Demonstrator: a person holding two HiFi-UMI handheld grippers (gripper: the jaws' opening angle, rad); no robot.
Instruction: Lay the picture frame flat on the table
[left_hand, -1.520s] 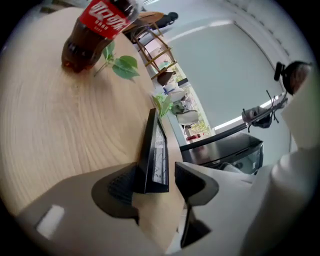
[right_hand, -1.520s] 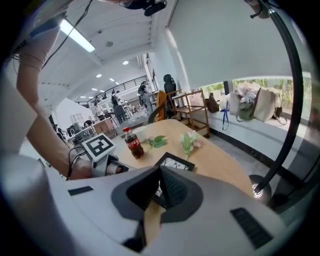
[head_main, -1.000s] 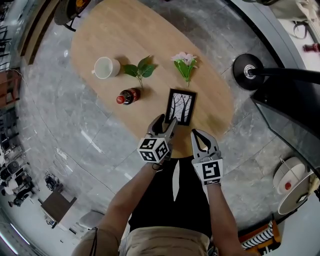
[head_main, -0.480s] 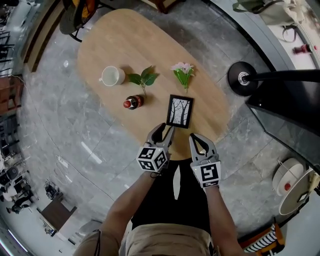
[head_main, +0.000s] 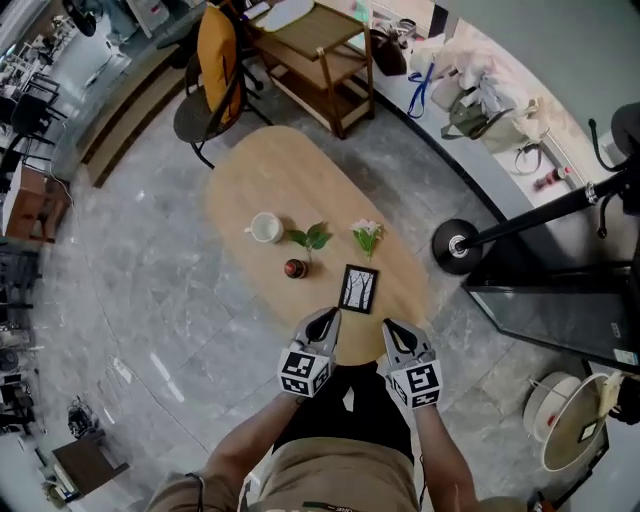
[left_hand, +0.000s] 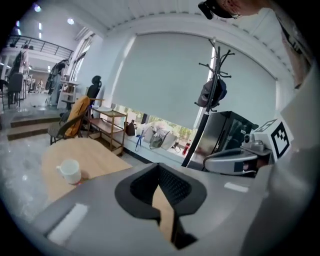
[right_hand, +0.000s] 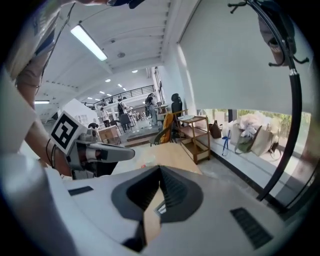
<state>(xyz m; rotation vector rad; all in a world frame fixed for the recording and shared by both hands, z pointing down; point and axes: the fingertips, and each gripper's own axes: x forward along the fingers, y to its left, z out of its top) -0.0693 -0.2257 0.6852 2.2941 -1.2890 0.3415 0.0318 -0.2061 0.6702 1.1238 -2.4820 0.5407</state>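
Note:
The black picture frame (head_main: 359, 288) lies face up on the oval wooden table (head_main: 260, 180), close to its near edge; its picture shows bare trees. My left gripper (head_main: 330, 316) hovers just short of the frame's lower left, jaws shut with nothing between them. In the left gripper view its fingertips (left_hand: 160, 169) meet. My right gripper (head_main: 388, 326) hangs at the table's near edge, below and right of the frame, also shut and empty, with the fingertips (right_hand: 160, 171) together. Neither gripper touches the frame.
On the table behind the frame are a white cup (head_main: 265, 228), a green leaf sprig (head_main: 312, 238), a pink flower (head_main: 367, 237) and a dark bottle (head_main: 295, 268). A chair with an orange jacket (head_main: 208, 70), a wooden cart (head_main: 310, 45) and a black stand base (head_main: 455, 244) surround it.
The head view has pulled up and back, so the table looks smaller. Both grippers have drawn away from the frame toward the near edge. The left jaws have closed.

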